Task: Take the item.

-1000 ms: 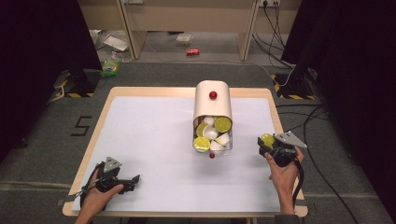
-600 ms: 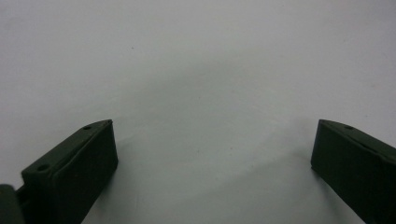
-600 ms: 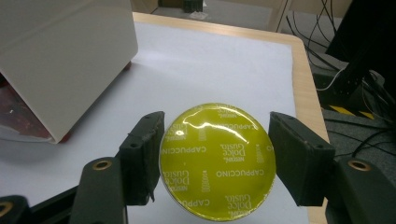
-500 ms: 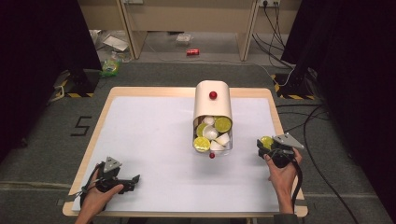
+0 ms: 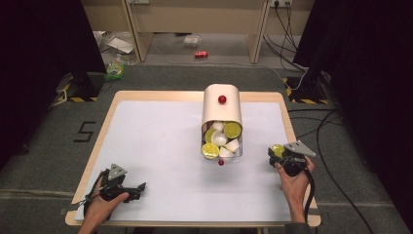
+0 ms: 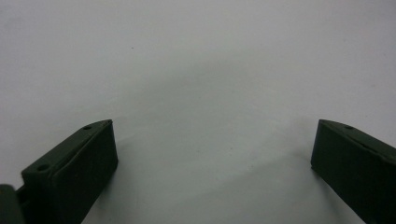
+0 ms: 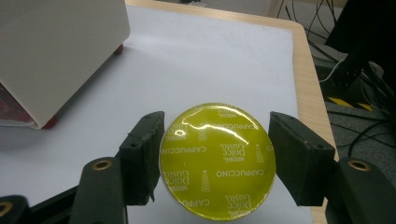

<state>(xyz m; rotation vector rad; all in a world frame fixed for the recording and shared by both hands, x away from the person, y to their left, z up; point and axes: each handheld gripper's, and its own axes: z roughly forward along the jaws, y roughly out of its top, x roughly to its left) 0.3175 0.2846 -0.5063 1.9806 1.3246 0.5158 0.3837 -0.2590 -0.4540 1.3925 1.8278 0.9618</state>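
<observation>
Right tongs (image 7: 215, 161) clamped on yellow coffee capsule (image 7: 217, 161), near right edge of surface (image 5: 146, 131). Left tongs (image 6: 212, 154) wide open, empty, near left corner.

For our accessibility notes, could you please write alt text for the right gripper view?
A yellow-lidded capsule sits clamped between the right gripper's two black jaws, above a white table. A cream box stands at upper left.

The high view looks down over the table (image 5: 160, 146). Each gripper view faces forward along its jaws, close above that shared sheet (image 6: 196, 70).
</observation>
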